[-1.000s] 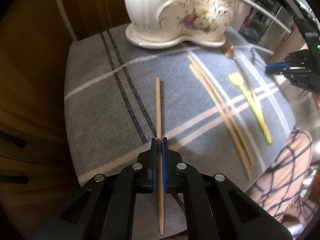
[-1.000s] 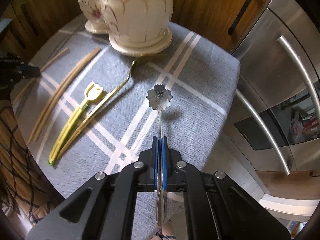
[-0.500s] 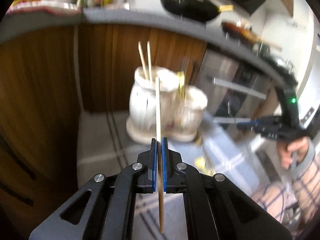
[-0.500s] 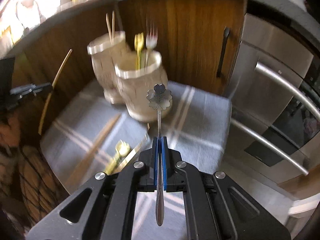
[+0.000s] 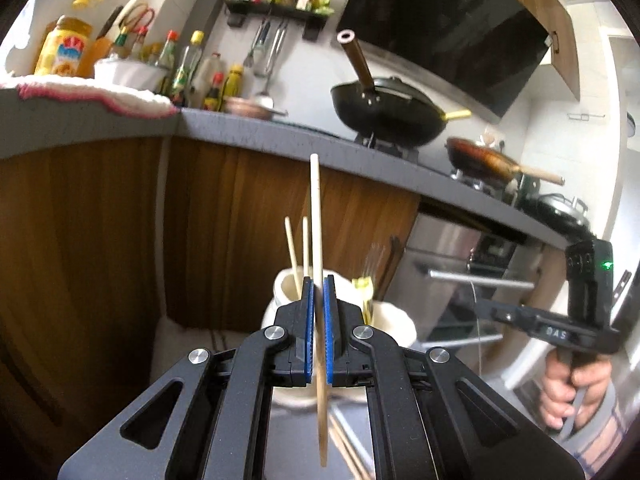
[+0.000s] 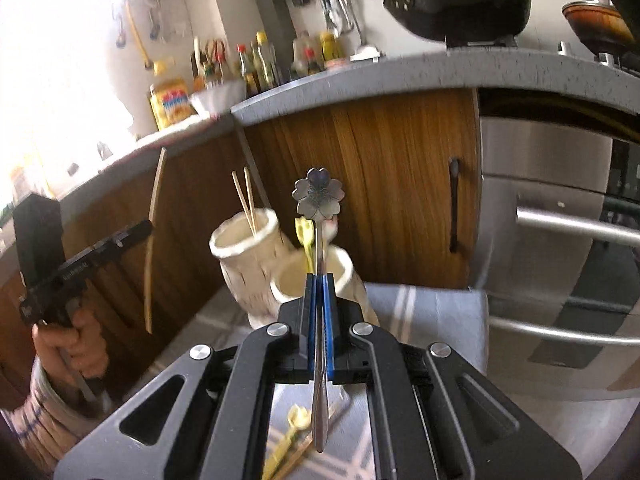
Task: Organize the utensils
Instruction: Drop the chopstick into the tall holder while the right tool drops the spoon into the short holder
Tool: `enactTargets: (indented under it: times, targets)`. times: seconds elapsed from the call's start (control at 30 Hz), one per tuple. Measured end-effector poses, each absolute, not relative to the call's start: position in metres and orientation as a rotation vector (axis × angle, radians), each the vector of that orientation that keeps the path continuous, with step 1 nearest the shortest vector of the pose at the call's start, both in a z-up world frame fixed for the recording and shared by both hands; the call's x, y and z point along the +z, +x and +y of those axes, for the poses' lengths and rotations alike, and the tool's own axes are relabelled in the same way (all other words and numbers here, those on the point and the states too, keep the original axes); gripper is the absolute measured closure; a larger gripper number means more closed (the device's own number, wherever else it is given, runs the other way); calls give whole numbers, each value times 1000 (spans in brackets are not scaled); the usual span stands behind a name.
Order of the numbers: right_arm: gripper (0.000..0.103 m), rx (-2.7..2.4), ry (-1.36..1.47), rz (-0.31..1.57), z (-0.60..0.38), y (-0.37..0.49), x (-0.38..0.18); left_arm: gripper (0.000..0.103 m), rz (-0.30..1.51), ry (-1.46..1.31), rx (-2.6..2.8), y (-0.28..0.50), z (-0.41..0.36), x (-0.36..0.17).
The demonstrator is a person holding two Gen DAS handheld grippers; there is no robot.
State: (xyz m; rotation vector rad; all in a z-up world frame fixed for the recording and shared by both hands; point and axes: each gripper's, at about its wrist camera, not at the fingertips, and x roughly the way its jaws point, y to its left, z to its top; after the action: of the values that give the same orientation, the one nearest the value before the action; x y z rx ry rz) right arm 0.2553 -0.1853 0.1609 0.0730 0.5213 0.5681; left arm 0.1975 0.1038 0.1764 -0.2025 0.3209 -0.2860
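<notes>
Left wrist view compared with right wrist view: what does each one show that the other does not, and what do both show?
Only the left wrist view shows the left gripper shut on a long wooden chopstick from close by. Only the right wrist view shows the silver flower-headed spoon in the right gripper, and a yellow plastic fork lying on the grey checked cloth. Both show the white ceramic two-cup holder.

This is a home kitchen. Beyond the tongs runs a grey countertop (image 5: 280, 136) over wood-fronted cabinets (image 5: 100, 232). On it a black wok (image 5: 388, 108) sits on a burner below a dark extractor hood (image 5: 444, 28), with sauce bottles (image 5: 188, 68) crowded to the left and a spice shelf (image 5: 280, 4) above. Right of the tongs stand stainless appliances with bar handles (image 6: 560, 240).
</notes>
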Motion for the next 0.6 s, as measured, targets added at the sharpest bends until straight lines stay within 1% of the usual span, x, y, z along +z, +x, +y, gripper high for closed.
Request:
enactTargets:
  times: [0.33, 0.6]
  targets:
    - [100, 542, 118, 362, -169, 281, 182, 98, 183, -233, -301, 229, 100, 191]
    - [100, 517, 112, 244, -157, 283, 198, 98, 101, -273, -302, 253, 97, 194]
